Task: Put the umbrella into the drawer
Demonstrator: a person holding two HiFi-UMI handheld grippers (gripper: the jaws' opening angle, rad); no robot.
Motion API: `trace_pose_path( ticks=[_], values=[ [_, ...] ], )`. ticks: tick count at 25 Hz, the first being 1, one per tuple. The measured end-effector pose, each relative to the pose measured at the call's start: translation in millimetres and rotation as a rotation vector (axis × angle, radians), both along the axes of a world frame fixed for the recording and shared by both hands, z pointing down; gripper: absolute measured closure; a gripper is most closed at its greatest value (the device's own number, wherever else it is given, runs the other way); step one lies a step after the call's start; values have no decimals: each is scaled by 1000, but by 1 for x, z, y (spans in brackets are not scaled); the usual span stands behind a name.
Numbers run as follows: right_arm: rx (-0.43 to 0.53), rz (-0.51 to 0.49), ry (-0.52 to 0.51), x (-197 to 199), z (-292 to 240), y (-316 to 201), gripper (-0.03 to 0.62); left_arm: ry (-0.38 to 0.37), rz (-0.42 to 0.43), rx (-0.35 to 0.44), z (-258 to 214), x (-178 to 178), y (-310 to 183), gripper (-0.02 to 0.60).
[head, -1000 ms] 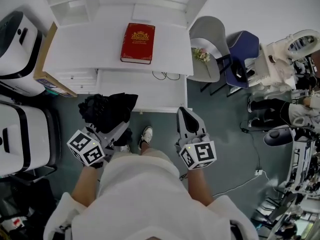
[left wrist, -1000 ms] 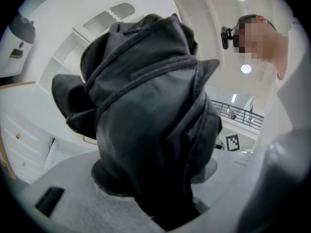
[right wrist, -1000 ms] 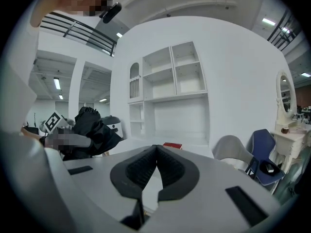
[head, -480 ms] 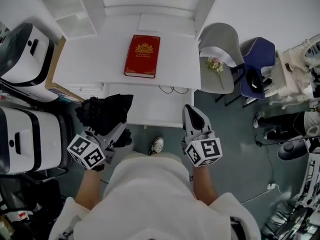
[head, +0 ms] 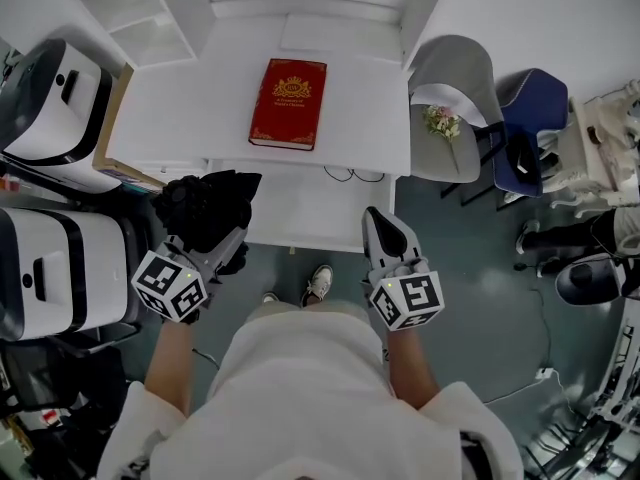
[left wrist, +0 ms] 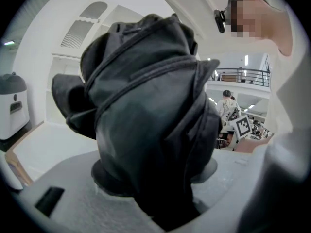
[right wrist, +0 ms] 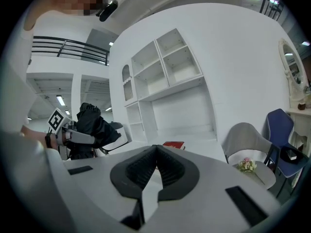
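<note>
A folded black umbrella (head: 205,208) is bunched in my left gripper (head: 228,240), which is shut on it; the fabric fills the left gripper view (left wrist: 150,120) and hides the fingertips. It hangs just left of the white drawer (head: 310,213), which is pulled out under the desk front. My right gripper (head: 376,220) is at the drawer's right front corner, jaws shut with nothing between them (right wrist: 156,149). The right gripper view also catches the umbrella (right wrist: 92,125) off to the left.
A red book (head: 289,103) lies on the white desk (head: 170,103), below open shelves (right wrist: 165,64). A grey chair (head: 450,78) with flowers (head: 440,120) and a blue chair (head: 530,118) stand on the right. White machines (head: 55,268) crowd the left side.
Both grippers have come closer to the desk. The umbrella now sits beside the drawer's left edge, and the right gripper's tip reaches the drawer's right front corner.
</note>
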State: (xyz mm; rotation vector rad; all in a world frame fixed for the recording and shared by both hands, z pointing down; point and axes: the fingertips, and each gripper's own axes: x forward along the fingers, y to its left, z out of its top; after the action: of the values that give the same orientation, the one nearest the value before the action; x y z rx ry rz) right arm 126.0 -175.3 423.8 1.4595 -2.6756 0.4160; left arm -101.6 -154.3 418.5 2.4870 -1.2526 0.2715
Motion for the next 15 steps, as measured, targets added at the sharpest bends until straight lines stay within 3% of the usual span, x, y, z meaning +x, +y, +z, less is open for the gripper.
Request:
trace_pose_path(
  ticks=[4, 15],
  values=[
    [-19, -2, 6, 1, 9, -4, 592, -72, 41, -6, 10, 5, -15, 308],
    [-49, -3, 22, 9, 22, -6, 592, -308, 262, -70, 78, 44, -45, 308]
  ],
)
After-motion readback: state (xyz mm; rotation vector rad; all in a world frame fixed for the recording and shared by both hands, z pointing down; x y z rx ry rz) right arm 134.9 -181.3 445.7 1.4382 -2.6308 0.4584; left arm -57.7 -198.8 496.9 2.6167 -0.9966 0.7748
